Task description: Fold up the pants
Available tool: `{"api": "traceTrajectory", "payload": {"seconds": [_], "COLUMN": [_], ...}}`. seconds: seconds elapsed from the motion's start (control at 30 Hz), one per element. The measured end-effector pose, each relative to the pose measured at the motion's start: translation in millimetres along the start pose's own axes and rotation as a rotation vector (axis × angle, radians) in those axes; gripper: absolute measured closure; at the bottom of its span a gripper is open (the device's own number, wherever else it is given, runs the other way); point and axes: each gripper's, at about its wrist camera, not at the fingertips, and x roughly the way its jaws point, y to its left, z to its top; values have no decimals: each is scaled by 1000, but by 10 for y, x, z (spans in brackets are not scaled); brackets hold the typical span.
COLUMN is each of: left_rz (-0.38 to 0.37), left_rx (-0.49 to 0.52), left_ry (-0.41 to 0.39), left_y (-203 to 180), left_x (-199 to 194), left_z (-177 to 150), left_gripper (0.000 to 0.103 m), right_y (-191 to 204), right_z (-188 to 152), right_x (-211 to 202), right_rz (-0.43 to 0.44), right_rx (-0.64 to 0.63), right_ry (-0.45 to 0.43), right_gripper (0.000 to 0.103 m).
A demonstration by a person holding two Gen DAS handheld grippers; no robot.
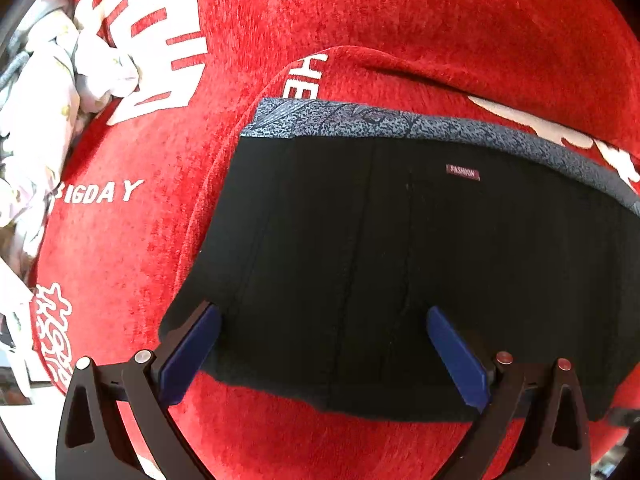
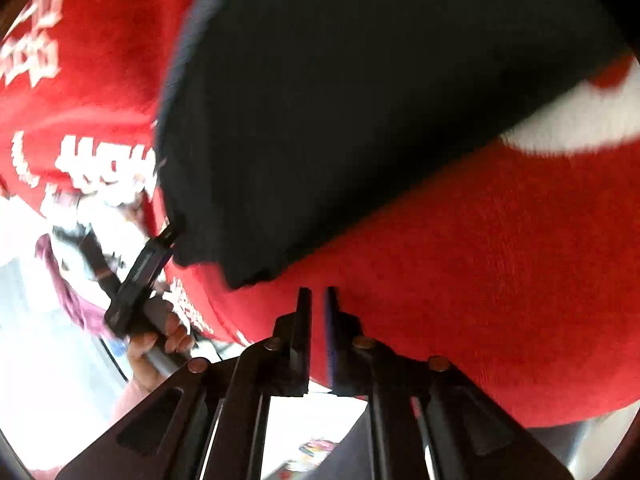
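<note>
Black pants (image 1: 400,260) with a speckled grey waistband (image 1: 400,124) and a small "FASHION" label lie flat on a red plush cloth (image 1: 132,260). My left gripper (image 1: 323,312) hangs over their near edge, pointing steeply down, its blue-padded jaws wide open with nothing pinched. In the blurred right wrist view the pants (image 2: 340,120) fill the upper middle. My right gripper (image 2: 318,292) sits just below their near corner over the red cloth (image 2: 480,280), its jaws shut with nothing between them. The left gripper (image 2: 166,240) shows at the pants' left corner, held by a person's hand (image 2: 160,340).
The red cloth bears white printed letters (image 1: 160,40) and covers a rounded surface. A crumpled pale floral fabric (image 1: 48,100) lies at the far left. Beyond the cloth's edge the right wrist view shows a bright floor (image 2: 40,320) and blurred clutter.
</note>
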Motion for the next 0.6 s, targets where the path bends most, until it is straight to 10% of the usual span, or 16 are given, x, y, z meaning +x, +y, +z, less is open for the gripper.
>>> {"api": "traceTrajectory", "payload": {"seconds": [0.17, 0.6], "left_rz": [22, 2], "left_rx": [-5, -70], "left_ry": [6, 64], "left_y": [-32, 149], "left_x": [-78, -207], "left_z": [-122, -437], "left_gripper": [0, 0], "right_y": [728, 846], "right_z": [103, 297], "right_x": [-349, 78], "right_rz": [-118, -403], "right_rx": [-325, -415], "right_ry": [-131, -56], "right_gripper": [35, 37]}}
